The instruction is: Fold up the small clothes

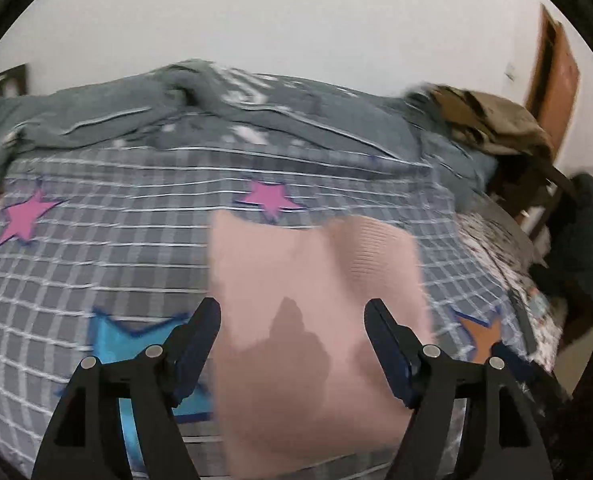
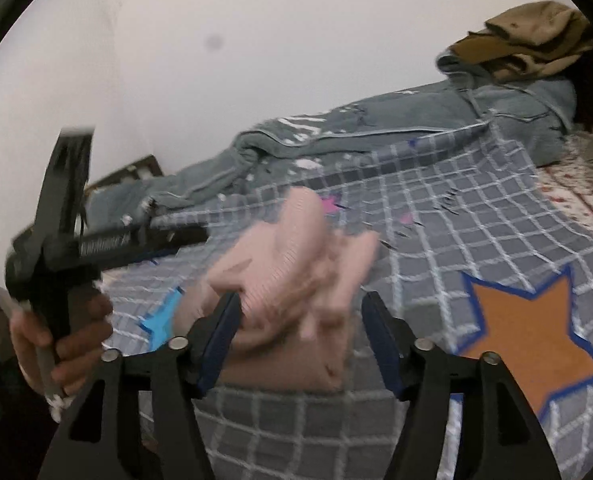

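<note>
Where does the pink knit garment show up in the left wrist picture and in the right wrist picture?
Left wrist view: the pink knit garment lies flat, centre to bottom, between the open fingers.
Right wrist view: the same garment is blurred, centre, just ahead of the fingers.
Shared landmark: the orange star on the checked bedcover, right of the garment in both.

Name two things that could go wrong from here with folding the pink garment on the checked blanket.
1. Both tools stand open: the left tool and the right tool grip nothing, so the pink garment could slump out of its fold.
2. In the right view the pink garment is bunched and blurred, so its layers may land uneven.
3. The checked blanket is soft; a low grab might pinch it too.
</note>
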